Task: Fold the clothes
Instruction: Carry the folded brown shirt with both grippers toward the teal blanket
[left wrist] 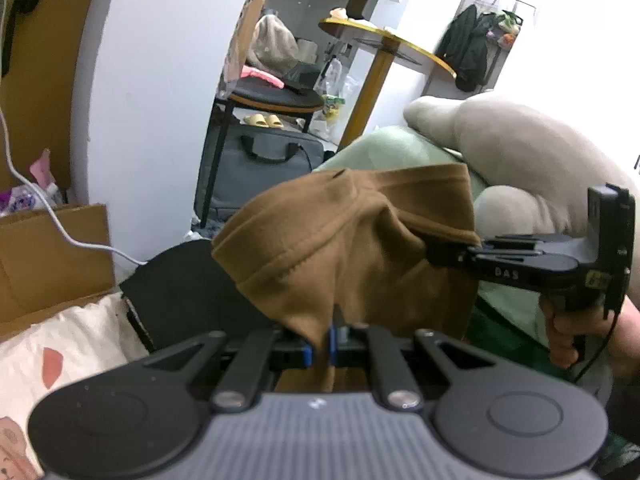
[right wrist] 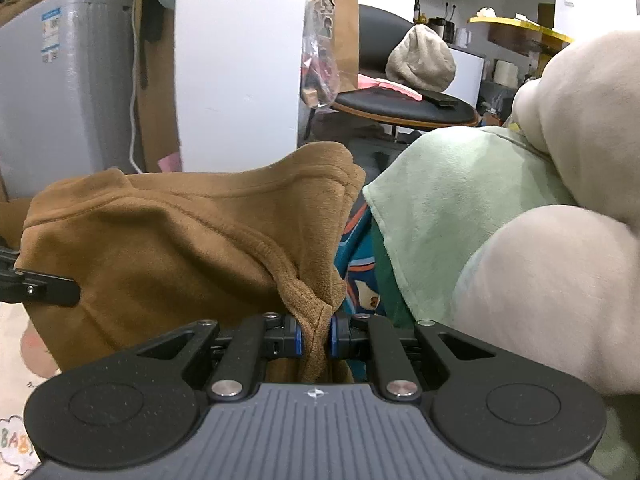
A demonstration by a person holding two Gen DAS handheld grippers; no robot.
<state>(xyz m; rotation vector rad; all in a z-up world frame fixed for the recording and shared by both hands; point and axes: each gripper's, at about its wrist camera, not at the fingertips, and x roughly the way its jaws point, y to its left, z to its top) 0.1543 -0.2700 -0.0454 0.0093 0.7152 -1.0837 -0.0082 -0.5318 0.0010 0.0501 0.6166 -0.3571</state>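
Observation:
A brown fleece garment (left wrist: 340, 240) hangs in the air, held up between both grippers. My left gripper (left wrist: 320, 350) is shut on a fold of its lower edge. My right gripper (right wrist: 316, 338) is shut on a bunched hem of the same garment (right wrist: 180, 248). In the left wrist view the right gripper (left wrist: 448, 254) comes in from the right and pinches the garment's edge. In the right wrist view the left gripper's tip (right wrist: 48, 290) shows at the far left against the cloth.
A pale green blanket (right wrist: 448, 208) and a cream plush cushion (right wrist: 560, 272) lie to the right. A patterned white sheet (left wrist: 60, 360) is below left, by a cardboard box (left wrist: 48, 256). A black stool (right wrist: 404, 106), a grey bag (left wrist: 264, 160) and a yellow table (left wrist: 384, 40) stand behind.

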